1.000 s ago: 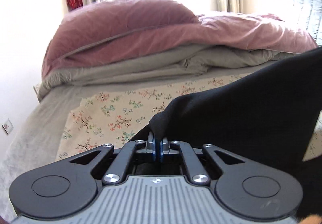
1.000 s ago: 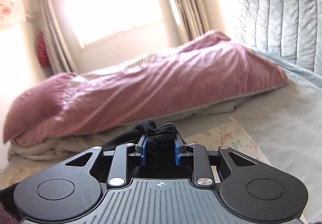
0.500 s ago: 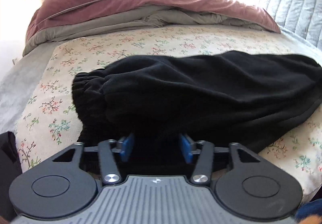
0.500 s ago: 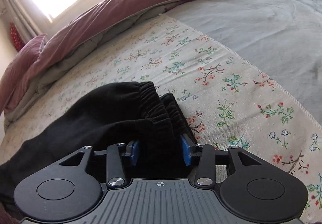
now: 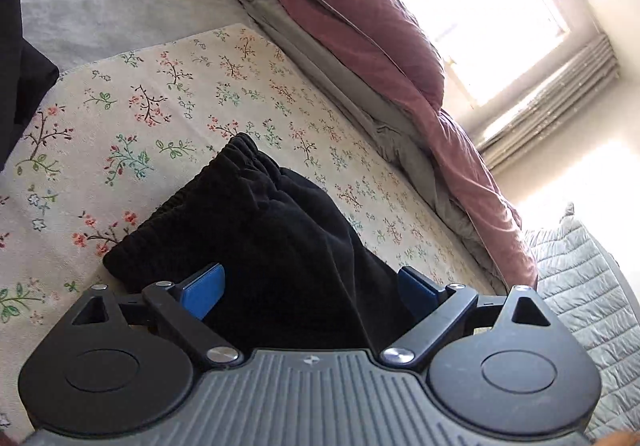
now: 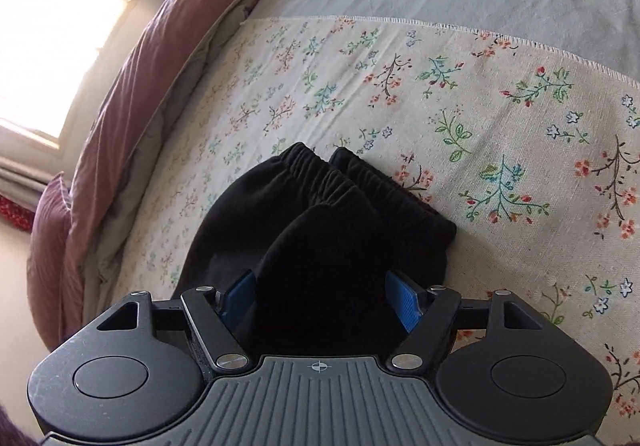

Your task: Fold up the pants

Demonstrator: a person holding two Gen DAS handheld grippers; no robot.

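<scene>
Both grippers [image 5: 308,292] [image 6: 322,300] now spread, black pants [image 6: 320,213] on floral bedspread [image 6: 500,117], window [image 5: 480,5] perhaps curtained.

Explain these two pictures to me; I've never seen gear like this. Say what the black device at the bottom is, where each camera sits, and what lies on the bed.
No robot here: a person holds a two-finger gripper in each hand. Each carries a fisheye camera looking forward along its fingers, so one picture comes from the left gripper, the other from the right gripper. The blue pads are the fingertips. Both grippers stand open, holding nothing. Black pants lie between the fingers of each, folded on a floral cloth spread over the bed, with the gathered waistband in view. A maroon duvet is heaped behind, by a bright window.
</scene>
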